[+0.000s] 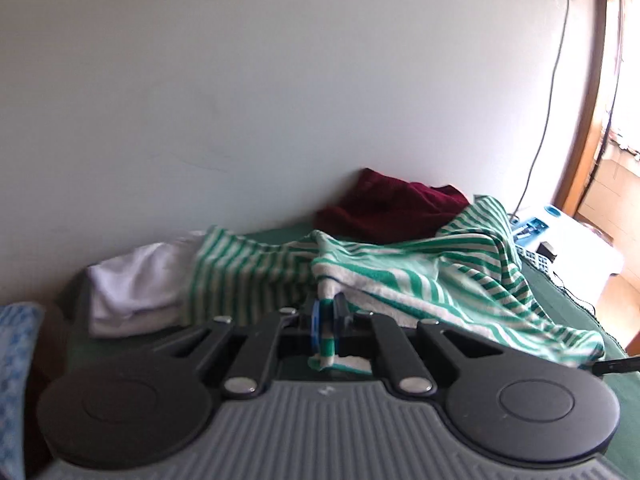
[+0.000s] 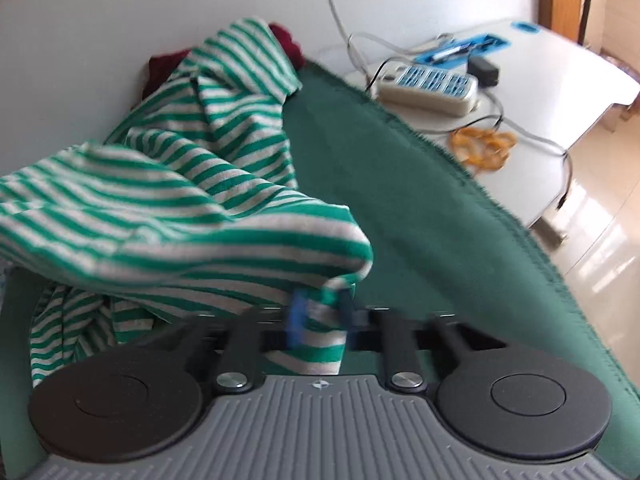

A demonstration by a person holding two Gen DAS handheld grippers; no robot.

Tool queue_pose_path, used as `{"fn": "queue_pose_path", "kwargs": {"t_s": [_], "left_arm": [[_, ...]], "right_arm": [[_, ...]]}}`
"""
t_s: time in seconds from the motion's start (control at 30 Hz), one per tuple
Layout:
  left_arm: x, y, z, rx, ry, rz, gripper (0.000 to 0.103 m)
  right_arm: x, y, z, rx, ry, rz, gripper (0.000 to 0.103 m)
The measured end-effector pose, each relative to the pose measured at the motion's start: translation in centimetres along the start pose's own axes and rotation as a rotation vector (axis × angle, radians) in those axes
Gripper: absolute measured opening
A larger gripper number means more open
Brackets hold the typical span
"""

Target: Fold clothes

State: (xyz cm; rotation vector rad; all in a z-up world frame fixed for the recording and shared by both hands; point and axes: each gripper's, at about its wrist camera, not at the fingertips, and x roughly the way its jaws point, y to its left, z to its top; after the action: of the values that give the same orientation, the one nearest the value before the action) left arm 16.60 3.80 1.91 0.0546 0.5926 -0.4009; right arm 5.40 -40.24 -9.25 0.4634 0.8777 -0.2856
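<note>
The green-and-white striped shirt [image 1: 420, 276] lies rumpled across the dark green cloth [image 2: 400, 200] that covers the tabletop, part of it bunched toward the wall over a maroon garment [image 1: 392, 208] and beside a white garment [image 1: 136, 284]. Both grippers have hold of it: the left gripper [image 1: 326, 320] has its fingers closed down on a narrow fold of hem, a short tail of fabric poking out behind them, and the right gripper [image 2: 320, 312] has its fingers pinched on another edge, with the cloth ballooning up and over to the left. It reads as a light, thin knit, soft and limp, so it will sag and drape between the two holds rather than keep any shape, and it looks likely to stretch a little under pull. Edges, hems and corners are the sensible places to grip; a bite on a single layer could slip, and the loose heap may drag the neighbouring clothes with it.
</note>
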Motion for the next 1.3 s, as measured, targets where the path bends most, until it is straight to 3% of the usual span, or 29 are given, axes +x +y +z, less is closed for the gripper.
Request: {"fn": "queue_pose_path", "kwargs": {"t_s": [0.07,0.17,0.23,0.33,0.4,0.53,0.6,0.7,0.93,0.97,1.1,1.13,1.17,1.2,1.23,1.3], "left_arm": [[-1.5,0.7,-0.1,-0.029,-0.005,0.021,0.004],[-3.3,1.9,1.1,-0.103,-0.021,0.055,0.004],[-6.7,2.6,2.3,-0.146,-0.098,0.066,0.004],[-13.6,2.3,3.7,-0.149,-0.221,0.115,0.004],[-18.4,1.4,3.8,-0.149,-0.271,0.147,0.005],[-26.1,-2.1,0.9,-0.146,-0.309,0.213,0.005],[-28.9,-4.2,-1.8,-0.153,-0.294,0.237,0.005],[-30.6,-7.9,-7.3,-0.191,-0.196,0.238,0.005],[-28.6,-12.4,-17.3,-0.235,0.048,0.260,0.001],[-28.2,-12.9,-18.7,-0.241,0.083,0.262,0.001],[-26.8,-15.0,-24.0,-0.265,0.216,0.268,0.005],[-26.3,-15.1,-24.6,-0.270,0.222,0.266,0.012],[-25.9,-15.1,-24.8,-0.277,0.231,0.260,0.023],[-25.3,-15.2,-25.0,-0.283,0.231,0.241,0.033],[-25.0,-15.5,-24.9,-0.278,0.222,0.226,0.055],[-23.4,-16.1,-25.1,-0.241,0.221,0.246,0.066]], "right_arm": [[0.4,1.1,1.1,0.004,0.010,0.035,0.005],[-2.5,3.7,4.7,0.018,-0.094,0.162,0.005],[-4.5,5.4,7.2,0.028,-0.166,0.248,0.005],[-11.0,7.1,10.2,0.018,-0.321,0.413,0.005],[-15.7,6.9,10.5,-0.006,-0.410,0.517,0.005],[-22.6,4.6,8.6,-0.102,-0.487,0.572,0.005],[-24.2,2.5,6.5,-0.141,-0.456,0.559,0.005],[-24.3,-1.0,2.5,-0.169,-0.346,0.513,0.005],[-20.8,-8.3,-6.5,-0.179,-0.080,0.387,0.005],[-19.6,-8.5,-7.8,-0.211,-0.042,0.346,0.004],[-16.4,-8.7,-12.1,-0.369,-0.038,0.085,0.011],[-16.3,-9.0,-12.6,-0.372,-0.050,0.057,0.024],[-16.3,-9.4,-13.0,-0.352,-0.052,0.067,0.044],[-16.4,-9.8,-13.4,-0.331,-0.054,0.078,0.051],[-16.1,-9.7,-13.7,-0.323,-0.050,0.086,0.055],[-15.5,-9.6,-14.3,-0.310,-0.043,0.101,0.057]]}}
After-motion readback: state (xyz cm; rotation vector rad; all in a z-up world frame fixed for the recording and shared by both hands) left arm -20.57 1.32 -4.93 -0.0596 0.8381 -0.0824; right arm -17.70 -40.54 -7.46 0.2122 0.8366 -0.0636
